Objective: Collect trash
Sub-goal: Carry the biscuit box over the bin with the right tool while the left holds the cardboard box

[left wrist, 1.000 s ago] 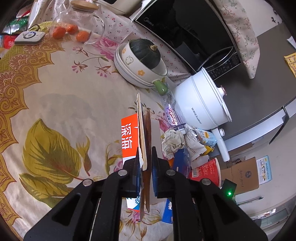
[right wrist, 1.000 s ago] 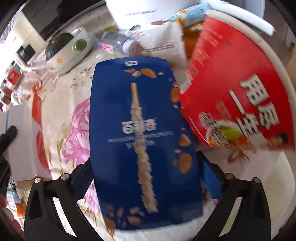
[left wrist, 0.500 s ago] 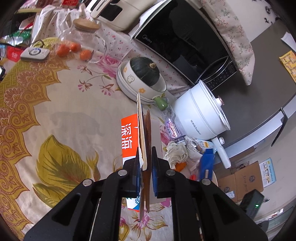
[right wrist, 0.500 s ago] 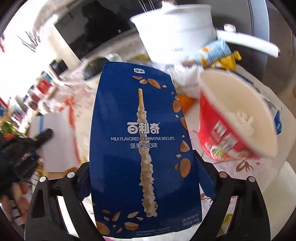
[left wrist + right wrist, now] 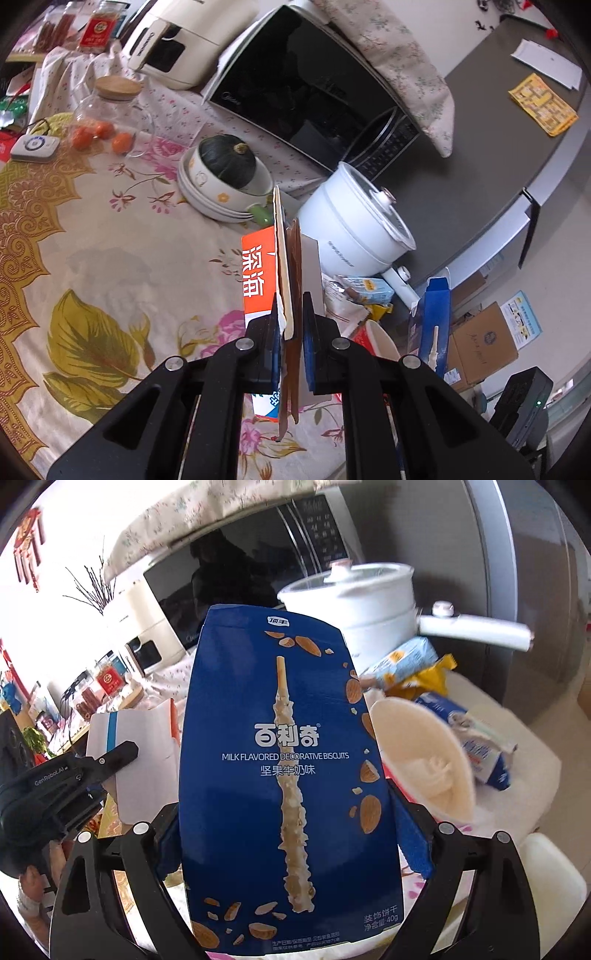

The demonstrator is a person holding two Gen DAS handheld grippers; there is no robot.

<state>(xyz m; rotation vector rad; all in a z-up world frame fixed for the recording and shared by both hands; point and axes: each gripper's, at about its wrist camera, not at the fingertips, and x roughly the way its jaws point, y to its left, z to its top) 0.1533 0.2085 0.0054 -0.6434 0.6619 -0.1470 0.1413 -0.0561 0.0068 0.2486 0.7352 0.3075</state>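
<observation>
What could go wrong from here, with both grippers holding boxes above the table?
1. The left gripper pinches the flattened carton only at its lower edge; it may pivot or slip.
2. The right gripper spans the full width of the blue biscuit box; if it buckles, it may drop.
3. The noodle cup sits close beside the blue box, so a swing could knock it over.

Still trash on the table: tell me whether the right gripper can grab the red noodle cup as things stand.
Probably not: the right gripper is shut on the blue biscuit box, which fills its jaws. The red noodle cup lies open beside it.
</observation>
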